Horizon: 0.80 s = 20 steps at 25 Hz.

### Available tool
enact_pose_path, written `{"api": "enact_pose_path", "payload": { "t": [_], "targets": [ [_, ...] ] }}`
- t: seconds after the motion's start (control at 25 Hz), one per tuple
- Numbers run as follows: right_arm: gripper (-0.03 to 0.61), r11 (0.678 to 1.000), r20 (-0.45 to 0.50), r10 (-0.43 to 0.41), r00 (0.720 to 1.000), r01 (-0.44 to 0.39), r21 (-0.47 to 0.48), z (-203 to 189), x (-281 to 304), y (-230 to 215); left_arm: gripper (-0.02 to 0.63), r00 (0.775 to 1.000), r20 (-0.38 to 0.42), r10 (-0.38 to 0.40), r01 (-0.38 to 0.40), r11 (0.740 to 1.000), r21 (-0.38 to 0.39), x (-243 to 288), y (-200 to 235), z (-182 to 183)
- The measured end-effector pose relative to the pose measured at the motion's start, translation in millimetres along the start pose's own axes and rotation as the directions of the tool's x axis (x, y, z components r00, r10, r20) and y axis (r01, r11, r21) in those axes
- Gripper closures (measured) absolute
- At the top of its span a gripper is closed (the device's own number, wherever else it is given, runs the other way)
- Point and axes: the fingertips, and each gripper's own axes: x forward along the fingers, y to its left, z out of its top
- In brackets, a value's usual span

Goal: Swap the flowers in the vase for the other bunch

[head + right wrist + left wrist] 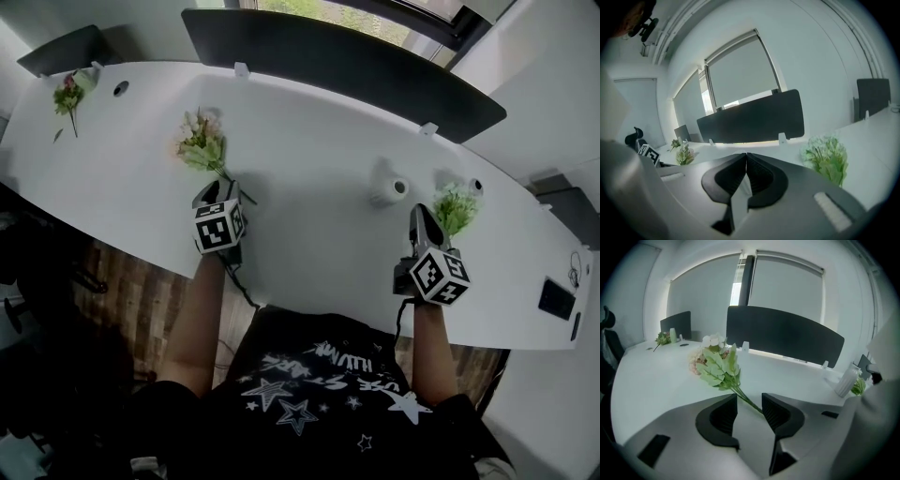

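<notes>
Thin stem may be missed on closing.
The left gripper (749, 401) is spread around the stem of the pink bunch (715, 364), which lies flat on the table (309, 141); the right gripper (419, 214) (pressed together, empty) is held by the vase (389, 190).

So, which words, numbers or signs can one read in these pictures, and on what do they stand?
No text can be read.
Black shirt: white lettering among stars, upside down, too distorted to read.
Marker cube of the left gripper: square pattern, no words.
Marker cube of the right gripper: the same.
Dark mark on the table: too small to read.
</notes>
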Motion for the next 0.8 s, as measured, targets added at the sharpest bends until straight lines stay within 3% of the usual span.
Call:
{"api": "enact_pose_path", "payload": {
  "t": [0.16,0.32,0.56,0.8],
  "targets": [
    [0.574,0.987,0.088,0.067,0.994,-0.054,-0.151,34,-10,30,0.453,0.999,-0.035,0.031,-0.033,0.998,-0.060,10,9,-4],
    [0.572,0.972,0.132,0.156,0.979,-0.128,-0.199,57,-7,63,0.453,0.998,-0.039,0.040,-0.042,0.997,-0.059,17,7,0],
    [0.572,0.928,0.087,0.312,0.946,-0.284,-0.242,63,19,125,0.453,0.996,-0.048,0.074,-0.078,0.993,-0.086,26,14,6],
    [0.572,0.875,0.022,0.415,0.909,-0.393,-0.282,54,51,176,0.453,0.994,-0.066,0.086,-0.093,0.988,-0.120,34,20,5]
  ]
}}
